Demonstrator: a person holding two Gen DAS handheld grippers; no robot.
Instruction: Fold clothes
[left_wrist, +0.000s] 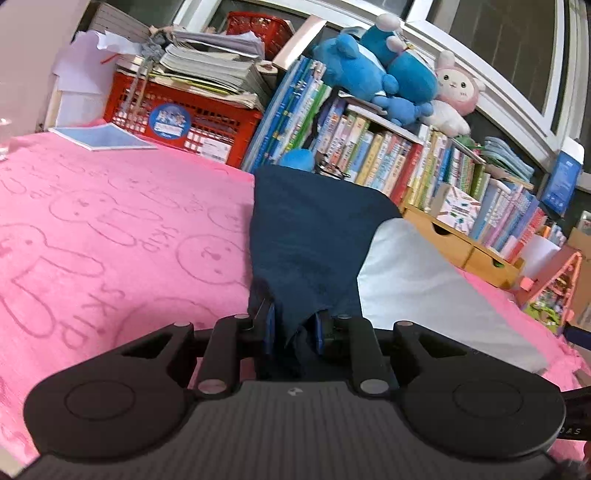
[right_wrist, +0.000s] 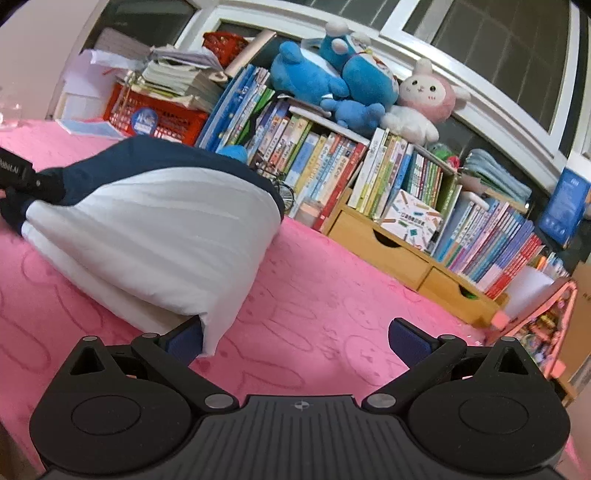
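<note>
- looks like a kid's bedroom at home
- pink blanket (right_wrist: 332, 295) with bunny prints
- shelf crammed with books (right_wrist: 332, 162) at 12 o'clock
- plushies (right_wrist: 332, 81) on top, window (right_wrist: 480, 55) behind

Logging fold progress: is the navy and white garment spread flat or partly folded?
Partly folded: the garment lies doubled over in layers on the pink blanket, its navy end pinched and lifted by the left tool.

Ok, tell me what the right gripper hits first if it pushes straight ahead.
Probably only the pink blanket: the right gripper stands open, the white and navy garment touches its left finger, and the wooden drawers lie farther on.
</note>
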